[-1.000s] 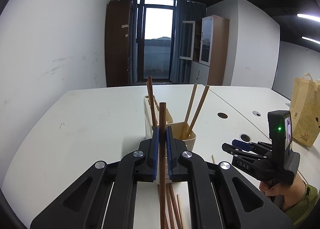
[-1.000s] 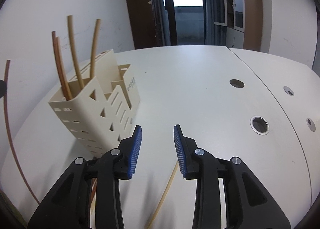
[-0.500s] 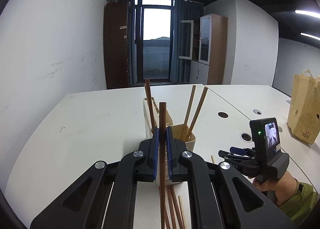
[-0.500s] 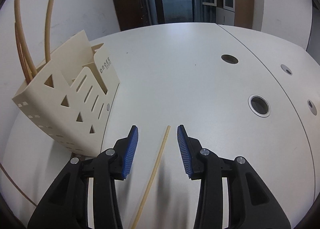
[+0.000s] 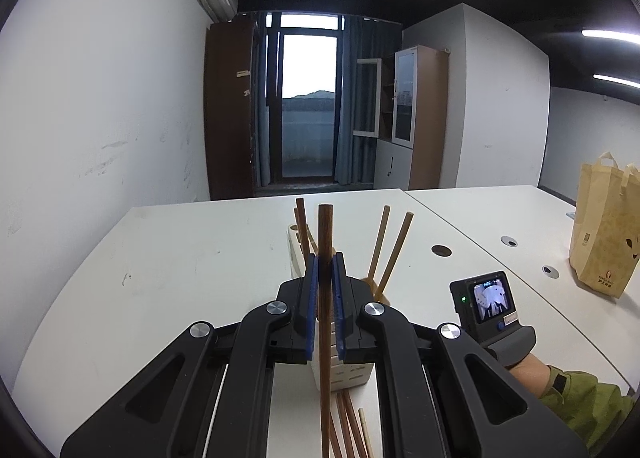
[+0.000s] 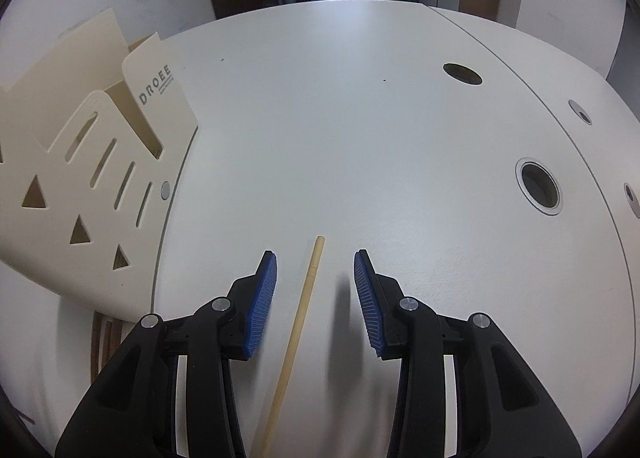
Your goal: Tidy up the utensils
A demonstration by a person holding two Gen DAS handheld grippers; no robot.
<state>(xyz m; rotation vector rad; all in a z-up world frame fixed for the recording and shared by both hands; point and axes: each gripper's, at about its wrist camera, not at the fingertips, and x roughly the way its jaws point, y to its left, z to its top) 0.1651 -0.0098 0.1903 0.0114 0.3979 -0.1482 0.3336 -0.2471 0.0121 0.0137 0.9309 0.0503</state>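
My left gripper (image 5: 325, 258) is shut on a dark brown chopstick (image 5: 325, 226) that stands upright just in front of the cream utensil holder (image 5: 295, 254). Several chopsticks (image 5: 396, 246) lean in the holder's compartments. Below, more loose chopsticks (image 5: 352, 426) lie on the table. My right gripper (image 6: 315, 258) is open and points down at the table. A pale chopstick (image 6: 298, 322) lies flat between its blue pads (image 6: 262, 298), touching neither. The holder (image 6: 92, 178) stands to its left.
Cable holes (image 6: 538, 186) are cut into the white table (image 6: 360, 118) at the right. A brown paper bag (image 5: 604, 230) stands at the far right. A hand in a green sleeve (image 5: 576, 398) holds the right gripper. Dark chopsticks (image 6: 104, 342) stick out beside the holder's base.
My right gripper has sunk toward the table and tipped downward, and the pale chopstick now lies between its fingers. The left gripper still holds its dark chopstick in place.
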